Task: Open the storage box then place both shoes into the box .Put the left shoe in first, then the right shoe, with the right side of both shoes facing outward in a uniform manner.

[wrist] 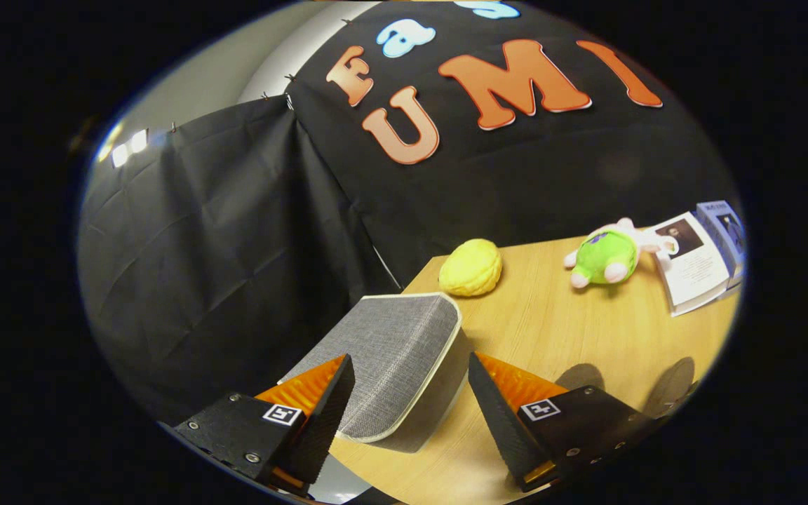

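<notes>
A grey fabric storage box [390, 358] with a pale trim sits at the near corner of the wooden table [586, 330]; its lid is down. My gripper [411, 368] hovers over the box with its fingers spread wide, one finger [327, 400] over the box's left side and the other [499, 407] just off its right edge. Nothing is between the fingers but the box top below them, and I cannot tell whether they touch it.
Beyond the box lie a yellow lumpy soft toy [471, 267] and a green and pink plush toy [607, 256]. A booklet [695, 270] lies at the table's far right. Black cloth walls the booth behind and to the left.
</notes>
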`<state>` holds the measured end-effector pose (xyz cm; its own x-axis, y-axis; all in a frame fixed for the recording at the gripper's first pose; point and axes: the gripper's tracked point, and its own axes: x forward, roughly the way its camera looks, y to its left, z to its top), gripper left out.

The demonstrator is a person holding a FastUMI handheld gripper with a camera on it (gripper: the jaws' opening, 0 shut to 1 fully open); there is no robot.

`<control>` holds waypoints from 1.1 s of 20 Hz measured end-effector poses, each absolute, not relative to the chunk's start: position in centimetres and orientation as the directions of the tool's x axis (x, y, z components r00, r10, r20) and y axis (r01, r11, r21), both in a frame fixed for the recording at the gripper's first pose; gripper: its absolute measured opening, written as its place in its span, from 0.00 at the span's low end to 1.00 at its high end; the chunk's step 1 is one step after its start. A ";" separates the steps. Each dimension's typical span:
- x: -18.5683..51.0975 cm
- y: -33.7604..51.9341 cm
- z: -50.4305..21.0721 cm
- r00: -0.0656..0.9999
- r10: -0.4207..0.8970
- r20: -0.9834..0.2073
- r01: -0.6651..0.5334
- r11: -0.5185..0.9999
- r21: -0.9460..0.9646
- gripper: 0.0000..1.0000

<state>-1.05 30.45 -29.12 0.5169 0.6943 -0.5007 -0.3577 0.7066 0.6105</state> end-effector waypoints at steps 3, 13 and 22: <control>-0.2 32.1 -31.7 0.466 0.727 -0.505 -0.287 0.664 0.690 0.97; 0.5 37.2 -37.8 0.311 0.855 -0.415 -0.109 0.466 0.878 0.96; 2.2 36.6 -36.0 0.353 0.889 -0.292 -0.044 0.327 0.944 0.82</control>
<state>2.24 36.56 -36.01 0.3527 0.8890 -0.2919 -0.0436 0.3272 0.9439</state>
